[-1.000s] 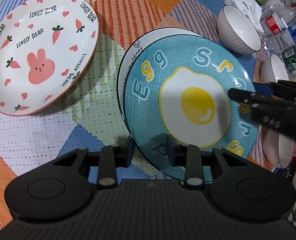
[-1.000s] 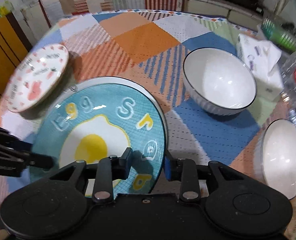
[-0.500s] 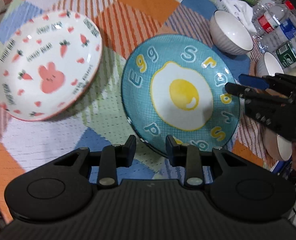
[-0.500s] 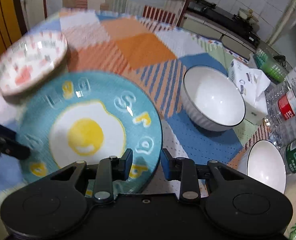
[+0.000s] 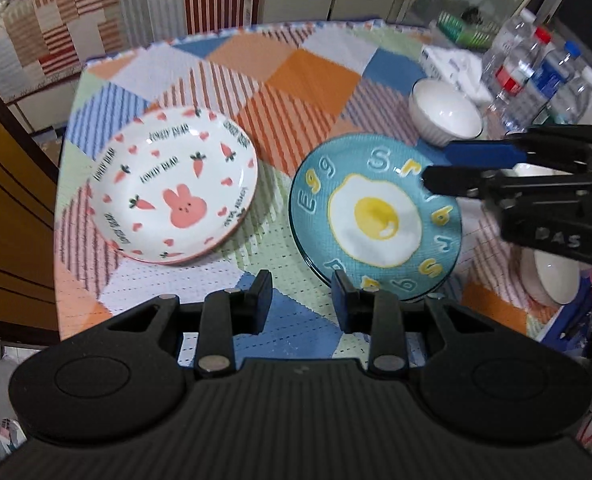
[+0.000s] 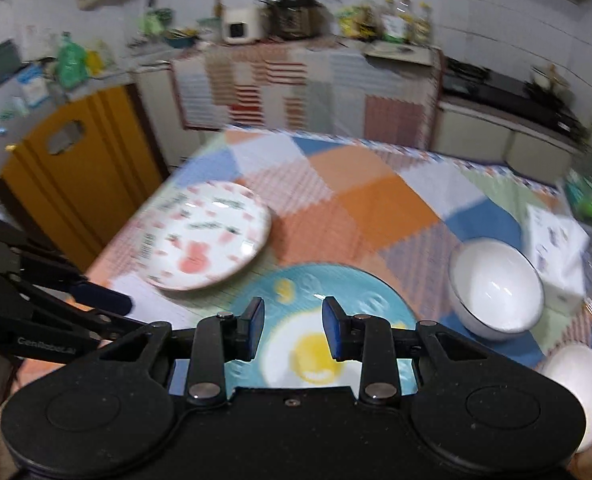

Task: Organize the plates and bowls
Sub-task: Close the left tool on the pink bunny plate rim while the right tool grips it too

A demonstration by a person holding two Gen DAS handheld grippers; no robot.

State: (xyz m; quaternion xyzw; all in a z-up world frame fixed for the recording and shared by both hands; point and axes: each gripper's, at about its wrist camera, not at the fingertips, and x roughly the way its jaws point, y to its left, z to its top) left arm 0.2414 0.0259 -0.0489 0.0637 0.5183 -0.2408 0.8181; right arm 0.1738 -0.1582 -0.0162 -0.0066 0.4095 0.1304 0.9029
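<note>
Seen from the left gripper [image 5: 302,298], its jaws stand partly apart with nothing between them, above the checked cloth [image 5: 316,76]. Just beyond, at one o'clock, lies the egg plate [image 5: 376,216], flat on another plate whose dark rim peeks out beneath its near edge. The right gripper [image 5: 436,168] reaches in from three o'clock over the egg plate's far rim; in its own view its jaws [image 6: 291,324] are likewise partly apart and empty. At eleven o'clock, well apart, rests the bunny plate [image 5: 171,190]. Farther, at one o'clock, sits a white bowl [image 5: 446,118], with water bottles [image 5: 536,76] behind it. A second bowl [image 5: 552,280] shows at three o'clock, partly hidden. The plates are probably glazed ceramic: stiff, weighty, slippery and breakable, best pinched at the raised rim.
</note>
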